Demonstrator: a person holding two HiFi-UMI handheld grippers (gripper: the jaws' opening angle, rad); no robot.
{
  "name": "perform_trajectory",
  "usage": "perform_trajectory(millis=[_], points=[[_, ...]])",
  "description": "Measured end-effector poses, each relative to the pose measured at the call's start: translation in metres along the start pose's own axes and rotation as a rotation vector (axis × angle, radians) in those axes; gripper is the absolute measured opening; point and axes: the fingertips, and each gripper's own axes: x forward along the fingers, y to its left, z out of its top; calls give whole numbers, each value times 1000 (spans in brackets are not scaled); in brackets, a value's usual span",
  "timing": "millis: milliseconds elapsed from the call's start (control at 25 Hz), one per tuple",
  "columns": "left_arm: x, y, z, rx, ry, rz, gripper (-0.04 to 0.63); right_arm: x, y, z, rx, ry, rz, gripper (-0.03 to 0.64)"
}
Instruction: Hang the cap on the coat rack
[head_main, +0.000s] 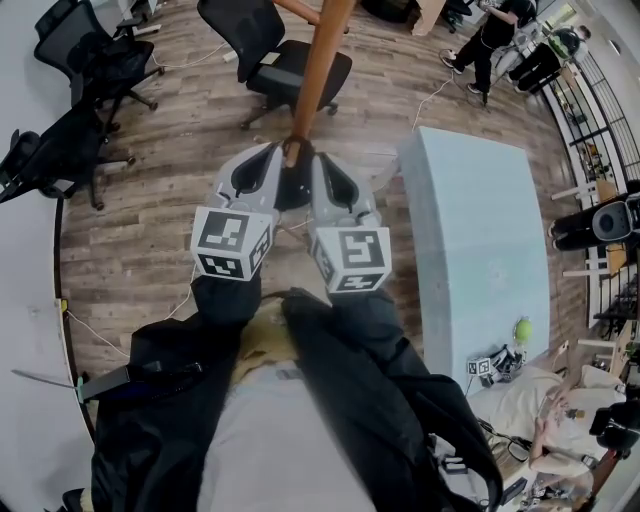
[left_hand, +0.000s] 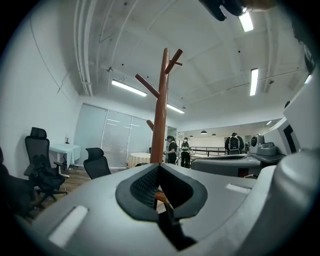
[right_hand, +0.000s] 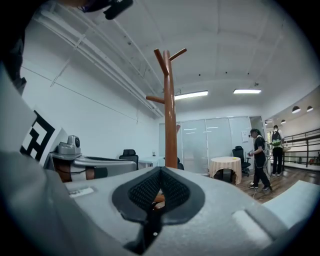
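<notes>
The brown wooden coat rack (head_main: 318, 60) rises right in front of me; its pole and upper pegs show in the left gripper view (left_hand: 160, 100) and the right gripper view (right_hand: 170, 110). My left gripper (head_main: 272, 150) and right gripper (head_main: 318, 158) are held side by side, tips almost at the pole. The left gripper's (left_hand: 159, 167) jaws meet at the tip with nothing between them. The right gripper's (right_hand: 160, 170) jaws also meet, with nothing between them. I see no cap that I can make out in any view. A tan piece of cloth (head_main: 265, 340) shows between the person's black sleeves.
A long light-blue table (head_main: 480, 230) stands to the right, with a green ball (head_main: 522, 328) near its close end. Black office chairs stand behind the rack (head_main: 270, 55) and at the left (head_main: 90, 60). People stand at the far right (head_main: 495, 35). Cables lie on the wooden floor.
</notes>
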Motion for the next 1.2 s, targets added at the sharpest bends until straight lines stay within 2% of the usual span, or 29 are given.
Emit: perform_trajectory(millis=[1200], points=[[13,-6,-5,-1,35,-12,-2,-1,-22,-1,13,16,-58,-8]])
